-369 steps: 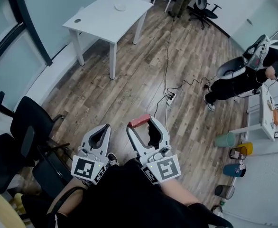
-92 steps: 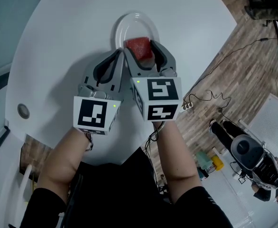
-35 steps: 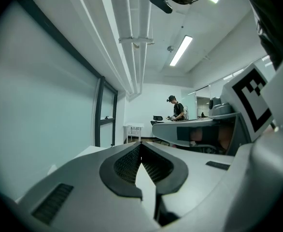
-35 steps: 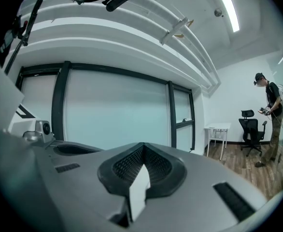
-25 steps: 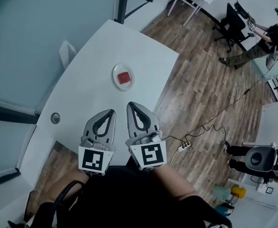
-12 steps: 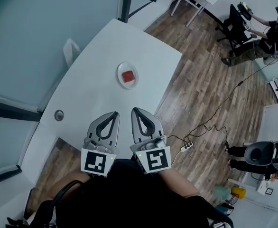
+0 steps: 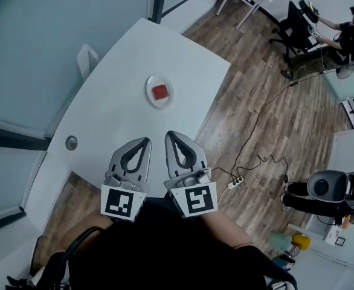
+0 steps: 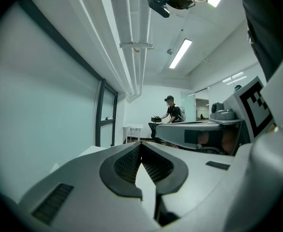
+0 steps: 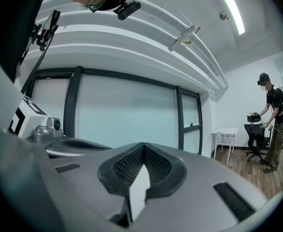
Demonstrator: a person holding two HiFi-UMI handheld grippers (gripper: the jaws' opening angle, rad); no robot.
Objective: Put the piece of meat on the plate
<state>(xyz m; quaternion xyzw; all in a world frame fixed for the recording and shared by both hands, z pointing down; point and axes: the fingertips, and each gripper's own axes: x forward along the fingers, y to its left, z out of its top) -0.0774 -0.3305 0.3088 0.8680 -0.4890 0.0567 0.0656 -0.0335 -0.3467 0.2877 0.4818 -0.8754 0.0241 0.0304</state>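
Red meat (image 7: 160,92) is seen lying in the middle of the white plate (image 7: 148,96), which is set on the far part of the white table (image 7: 122,119). The task's aim is judged to be met, since the piece is fully within the rim and nothing touches it. The left gripper (image 7: 143,141) is shown with its fingers pressed together on nothing, and the right gripper (image 7: 170,135) likewise has its fingers closed and empty. The two are held side by side close to the body, by the table's near edge and well apart from the plate. They are probably held level and clear there so that the plate is not disturbed. No further move is thought to be needed.
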